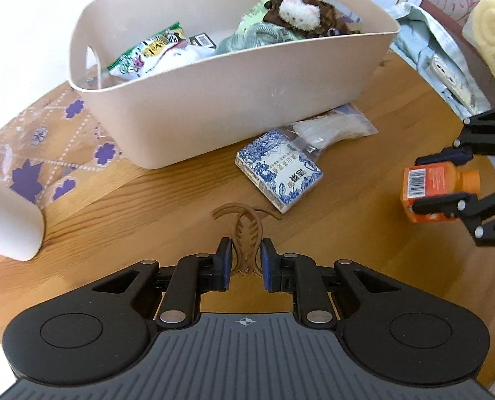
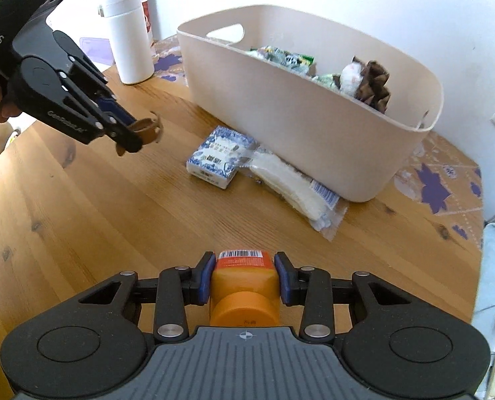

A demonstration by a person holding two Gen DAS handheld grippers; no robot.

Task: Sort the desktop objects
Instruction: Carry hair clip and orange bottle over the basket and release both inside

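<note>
My left gripper (image 1: 245,259) is shut on a brown hair clip (image 1: 244,230) and holds it above the wooden table; it also shows in the right wrist view (image 2: 132,136) with the clip (image 2: 149,130). My right gripper (image 2: 244,275) is shut on an orange bottle (image 2: 244,286), cap toward the camera; it shows in the left wrist view (image 1: 427,183) at the right. A beige bin (image 1: 234,100) holds snack packs and a plush toy (image 1: 299,8). A blue-and-white box (image 1: 279,170) and a clear packet (image 1: 330,126) lie in front of the bin.
A white cup (image 1: 7,220) is at the left edge. A white flask (image 2: 129,36) stands behind the table's left part. A purple-flowered mat (image 1: 47,153) lies under the bin's left end. Cloth and a power strip (image 1: 447,73) lie off the table's right edge.
</note>
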